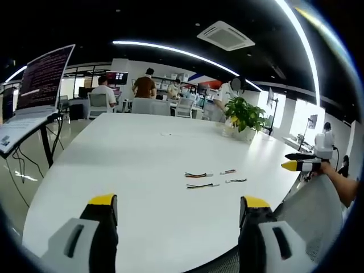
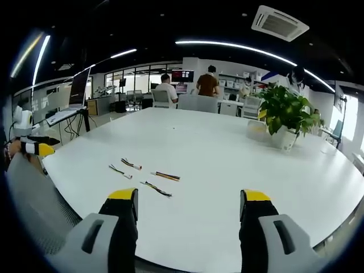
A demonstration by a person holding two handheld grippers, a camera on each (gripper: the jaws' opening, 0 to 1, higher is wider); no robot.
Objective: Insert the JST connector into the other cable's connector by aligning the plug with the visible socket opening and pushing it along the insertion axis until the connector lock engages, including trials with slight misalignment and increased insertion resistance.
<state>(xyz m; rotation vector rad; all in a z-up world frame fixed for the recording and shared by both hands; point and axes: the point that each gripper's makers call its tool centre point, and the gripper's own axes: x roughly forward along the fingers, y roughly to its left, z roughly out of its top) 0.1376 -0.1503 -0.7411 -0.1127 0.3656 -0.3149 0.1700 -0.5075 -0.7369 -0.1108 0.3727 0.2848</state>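
You hold both grippers back from the white table, w/ nothing between the jaws. The left gripper is released, jaws wide apart, and the right gripper is the same. I think this is a start posture, so each camera sees the work before you reach.

The four short cables lie loose on the table, near each other but apart, approx. in front of you, between the grippers. Which one carries the plug and which the socket is too small to tell. A potted plant stands well behind, not in the way.
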